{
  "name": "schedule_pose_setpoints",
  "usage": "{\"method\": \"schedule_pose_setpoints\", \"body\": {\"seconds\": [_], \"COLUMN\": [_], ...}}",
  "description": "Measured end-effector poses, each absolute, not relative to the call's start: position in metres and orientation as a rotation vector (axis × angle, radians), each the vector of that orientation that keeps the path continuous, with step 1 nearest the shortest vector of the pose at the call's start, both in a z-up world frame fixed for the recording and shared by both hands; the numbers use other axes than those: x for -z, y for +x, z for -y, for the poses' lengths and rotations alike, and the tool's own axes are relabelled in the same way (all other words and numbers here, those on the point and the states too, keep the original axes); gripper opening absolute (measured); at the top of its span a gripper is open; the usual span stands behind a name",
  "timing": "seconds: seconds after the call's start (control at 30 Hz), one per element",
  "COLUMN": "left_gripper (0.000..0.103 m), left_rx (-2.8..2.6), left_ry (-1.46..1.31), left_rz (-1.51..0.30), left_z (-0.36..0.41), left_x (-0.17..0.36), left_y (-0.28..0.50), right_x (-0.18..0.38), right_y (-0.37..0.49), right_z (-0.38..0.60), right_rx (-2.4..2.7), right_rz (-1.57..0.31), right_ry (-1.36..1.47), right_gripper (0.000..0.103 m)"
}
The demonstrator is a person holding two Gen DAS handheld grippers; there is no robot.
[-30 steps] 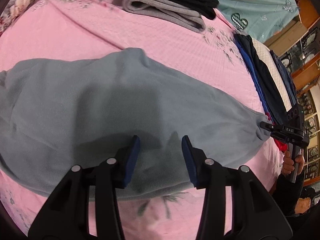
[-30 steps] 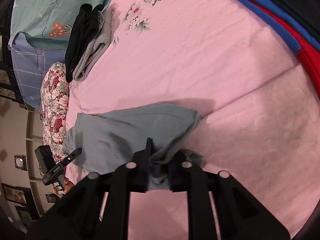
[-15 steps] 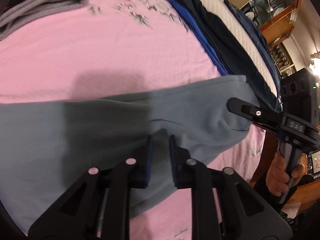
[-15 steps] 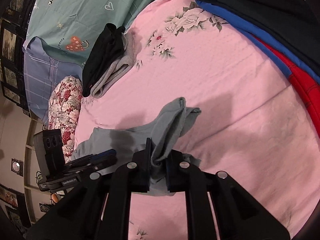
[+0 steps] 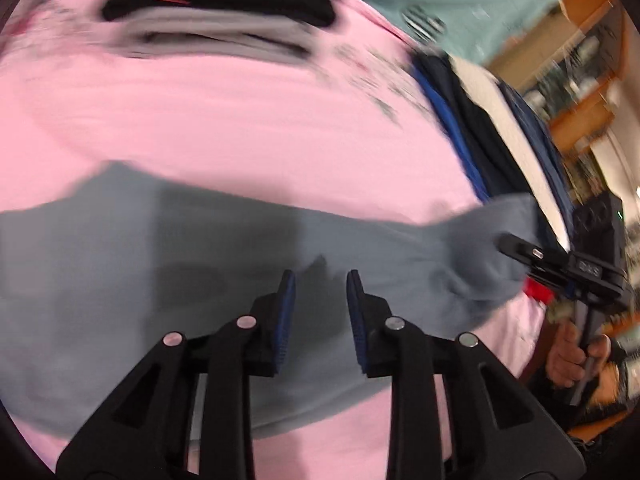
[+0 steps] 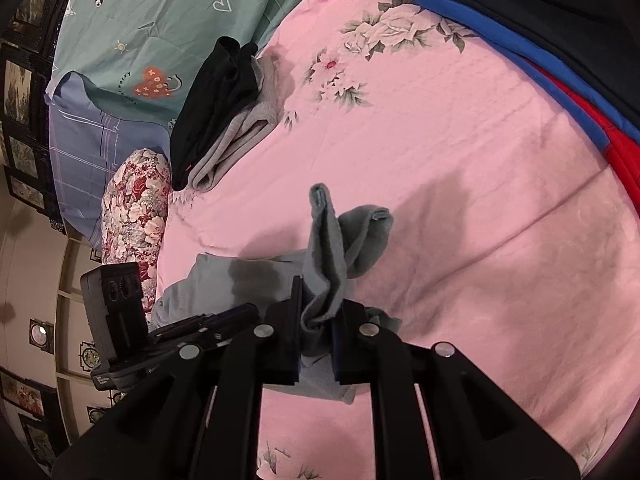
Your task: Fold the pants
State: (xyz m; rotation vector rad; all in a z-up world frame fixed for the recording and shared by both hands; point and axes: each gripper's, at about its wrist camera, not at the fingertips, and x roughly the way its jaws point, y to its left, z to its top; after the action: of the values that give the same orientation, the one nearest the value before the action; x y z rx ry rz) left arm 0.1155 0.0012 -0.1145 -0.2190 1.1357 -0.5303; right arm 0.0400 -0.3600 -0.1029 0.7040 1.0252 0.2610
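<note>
Grey-blue fleece pants (image 5: 120, 288) lie across the pink bedsheet (image 5: 224, 128). My left gripper (image 5: 320, 276) hovers open just above the middle of the pants, jaws apart, nothing between them. My right gripper (image 6: 316, 312) is shut on the pants' leg end (image 6: 328, 248) and holds it lifted off the bed, the hems sticking up. The right gripper also shows at the right of the left wrist view (image 5: 560, 264), gripping the raised cloth. The left gripper appears at the lower left of the right wrist view (image 6: 192, 336).
A folded black and grey stack (image 6: 224, 112) lies at the far side of the bed. Folded blue, red and dark garments (image 6: 560, 92) line the right edge. A floral pillow (image 6: 136, 204) and a teal quilt (image 6: 160, 20) lie beyond.
My left gripper closed to a narrow gap and has opened again over the pants. My right gripper has lifted the leg end higher and carried it toward the left gripper.
</note>
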Motion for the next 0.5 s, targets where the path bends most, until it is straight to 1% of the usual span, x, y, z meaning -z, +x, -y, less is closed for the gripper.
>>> {"method": "schedule_pose_setpoints", "body": {"seconds": [0.13, 0.2, 0.3, 0.37, 0.5], "left_gripper": [0.026, 0.028, 0.030, 0.031, 0.031], "left_rx": [0.325, 0.295, 0.263, 0.296, 0.323], "left_ry": [-0.251, -0.281, -0.317, -0.361, -0.367], "left_rz": [-1.103, -1.107, -1.117, -1.087, -1.056], "left_z": [-0.102, -0.132, -0.159, -0.169, -0.171], "left_x": [0.120, 0.128, 0.146, 0.151, 0.155], "left_y": [0.113, 0.113, 0.117, 0.118, 0.116], "right_x": [0.092, 0.088, 0.087, 0.091, 0.111], "right_y": [0.051, 0.060, 0.079, 0.091, 0.112], "right_z": [0.323, 0.294, 0.244, 0.209, 0.148], "right_rx": [-0.324, -0.361, -0.404, -0.406, -0.400], "right_rz": [-1.041, -1.058, -1.092, -1.121, -1.194], "right_ry": [0.667, 0.625, 0.534, 0.458, 0.338], "right_gripper": [0.011, 0.011, 0.011, 0.011, 0.011]}}
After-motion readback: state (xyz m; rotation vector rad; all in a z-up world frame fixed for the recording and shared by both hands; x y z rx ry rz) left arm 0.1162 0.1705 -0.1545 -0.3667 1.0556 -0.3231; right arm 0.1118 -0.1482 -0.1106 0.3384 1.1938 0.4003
